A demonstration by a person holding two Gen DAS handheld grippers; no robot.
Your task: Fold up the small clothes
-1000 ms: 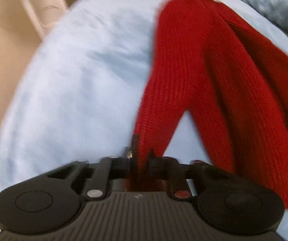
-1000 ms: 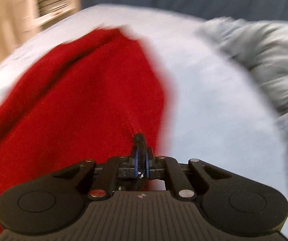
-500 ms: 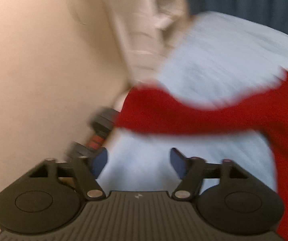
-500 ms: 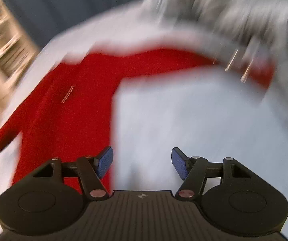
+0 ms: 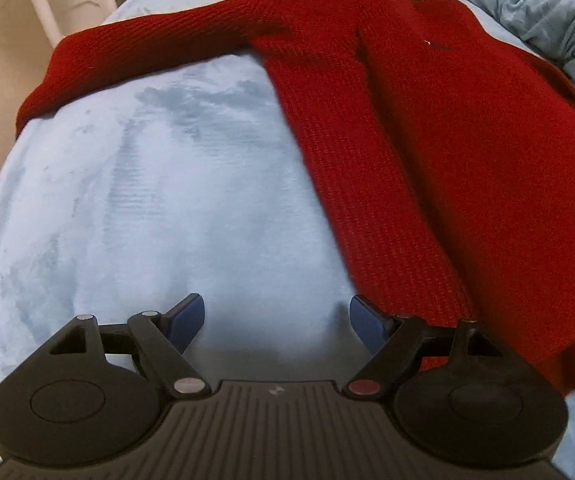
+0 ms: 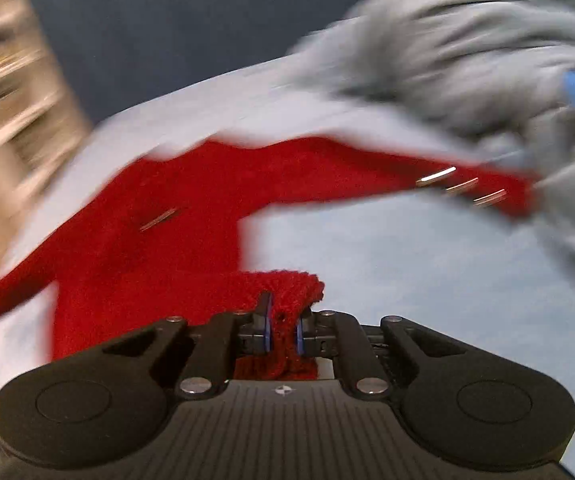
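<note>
1. Right gripper [image 6: 283, 330]: jaws pinched on the bunched hem of the red sweater [image 6: 175, 216].
2. Left gripper [image 5: 275, 320]: jaws wide apart, empty, over the blue blanket [image 5: 147, 200], beside the hem.
3. Take the near corner too, so both lift evenly.
4. Sweater lies spread, sleeves out; grey bedding [image 5: 547, 28] beyond.
5. Carry the hem straight toward the collar.

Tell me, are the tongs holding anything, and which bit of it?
The right tongs are shut on the red knit sweater, pinching a bunched edge near its bottom corner. The left tongs are open and hold nothing, above the light blue blanket.
</note>
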